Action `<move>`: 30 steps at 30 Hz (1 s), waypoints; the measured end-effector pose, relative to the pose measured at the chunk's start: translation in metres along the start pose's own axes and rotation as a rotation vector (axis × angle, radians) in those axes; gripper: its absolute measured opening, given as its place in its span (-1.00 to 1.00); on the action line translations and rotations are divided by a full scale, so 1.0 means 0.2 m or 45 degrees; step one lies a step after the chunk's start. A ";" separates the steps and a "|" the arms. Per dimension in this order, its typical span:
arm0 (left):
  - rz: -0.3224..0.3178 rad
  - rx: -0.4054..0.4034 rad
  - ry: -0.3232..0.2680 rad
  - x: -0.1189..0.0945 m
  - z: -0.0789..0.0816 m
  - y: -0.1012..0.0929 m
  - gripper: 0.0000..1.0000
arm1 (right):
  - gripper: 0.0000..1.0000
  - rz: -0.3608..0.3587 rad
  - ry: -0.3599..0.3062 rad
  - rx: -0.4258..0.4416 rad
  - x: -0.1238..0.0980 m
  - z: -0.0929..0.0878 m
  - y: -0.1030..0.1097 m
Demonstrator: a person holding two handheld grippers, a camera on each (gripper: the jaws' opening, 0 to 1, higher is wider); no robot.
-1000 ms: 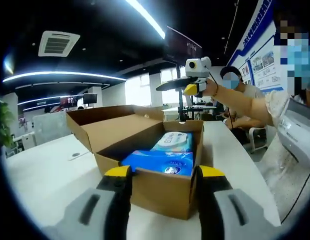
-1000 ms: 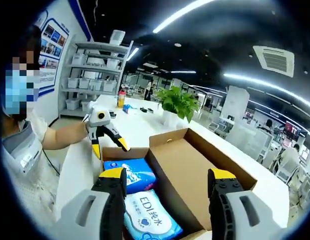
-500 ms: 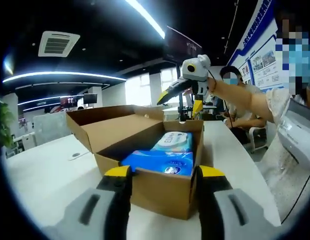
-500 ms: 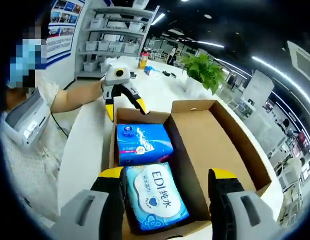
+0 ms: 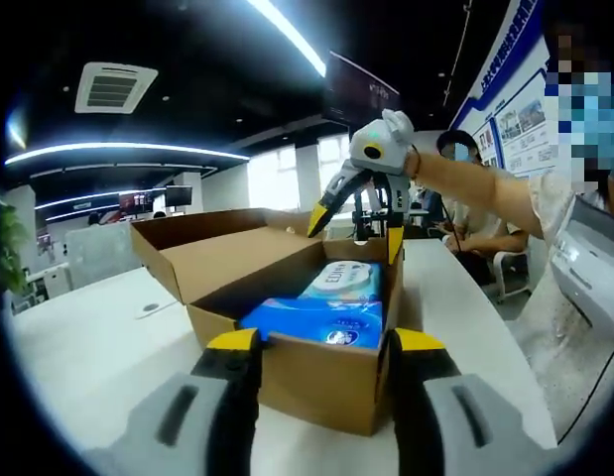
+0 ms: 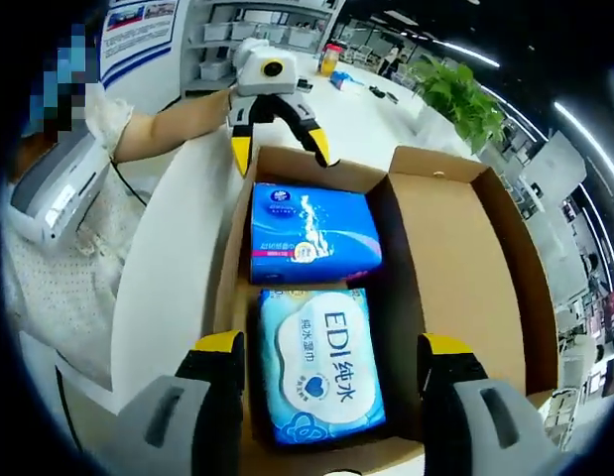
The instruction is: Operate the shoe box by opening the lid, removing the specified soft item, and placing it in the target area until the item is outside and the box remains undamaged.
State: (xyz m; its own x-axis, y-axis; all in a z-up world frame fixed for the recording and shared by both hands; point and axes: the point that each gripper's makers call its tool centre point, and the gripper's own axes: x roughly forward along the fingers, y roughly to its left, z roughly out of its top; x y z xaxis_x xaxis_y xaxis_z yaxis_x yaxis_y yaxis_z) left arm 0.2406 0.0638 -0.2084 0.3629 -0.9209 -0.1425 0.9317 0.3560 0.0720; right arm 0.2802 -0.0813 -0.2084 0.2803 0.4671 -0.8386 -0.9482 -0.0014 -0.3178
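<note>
Right gripper (image 6: 326,362), jaws apart, is hovering low in frame over the open box (image 6: 465,248) holding the wipes pack (image 6: 321,362) and blue pack (image 6: 311,233). Left gripper (image 6: 282,149), jaws apart, is straddling the box's end at upper centre on the counter (image 6: 173,258).

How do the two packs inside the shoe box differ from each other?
The dark blue pack lies at the box end by the left gripper; the light blue wipes pack lies at the end under the right gripper. The first looks plain blue; the second bears "EDI". Both lie flat, side by side, untouched.
</note>
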 end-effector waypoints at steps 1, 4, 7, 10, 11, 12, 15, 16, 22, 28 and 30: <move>0.000 0.000 0.000 0.00 0.00 0.00 0.06 | 0.46 0.016 0.014 -0.009 0.02 -0.01 0.01; 0.000 0.002 0.000 0.00 0.00 0.00 0.06 | 0.46 0.059 0.068 -0.019 0.06 -0.03 0.02; -0.001 0.002 -0.001 0.00 0.00 0.00 0.06 | 0.45 0.097 0.141 -0.047 0.09 -0.07 0.02; -0.002 0.002 -0.002 0.00 0.00 0.01 0.06 | 0.45 0.124 0.196 -0.059 0.13 -0.10 0.03; -0.002 0.002 -0.002 0.00 0.00 0.01 0.06 | 0.45 0.128 0.213 -0.062 0.14 -0.11 0.02; -0.002 0.002 -0.002 0.00 0.00 0.01 0.06 | 0.43 0.135 0.229 -0.070 0.15 -0.12 0.02; -0.003 0.002 -0.002 0.00 0.00 0.01 0.05 | 0.43 0.182 0.283 -0.093 0.18 -0.14 0.04; -0.004 0.003 -0.002 0.00 0.00 0.01 0.05 | 0.43 0.197 0.303 -0.099 0.19 -0.15 0.04; -0.005 0.004 -0.003 -0.01 0.00 0.01 0.05 | 0.39 0.279 0.382 -0.083 0.25 -0.19 0.05; -0.006 0.005 -0.002 0.00 0.00 0.00 0.05 | 0.41 0.364 0.434 -0.056 0.28 -0.22 0.07; -0.005 0.006 -0.002 0.00 0.00 0.00 0.05 | 0.44 0.382 0.450 -0.052 0.30 -0.23 0.08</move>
State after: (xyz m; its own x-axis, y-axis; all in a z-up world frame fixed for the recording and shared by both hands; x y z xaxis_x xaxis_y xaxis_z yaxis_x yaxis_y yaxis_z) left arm 0.2410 0.0641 -0.2080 0.3589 -0.9226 -0.1415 0.9331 0.3514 0.0760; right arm 0.2894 -0.0951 -0.2833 0.0354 0.1108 -0.9932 -0.9905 -0.1285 -0.0496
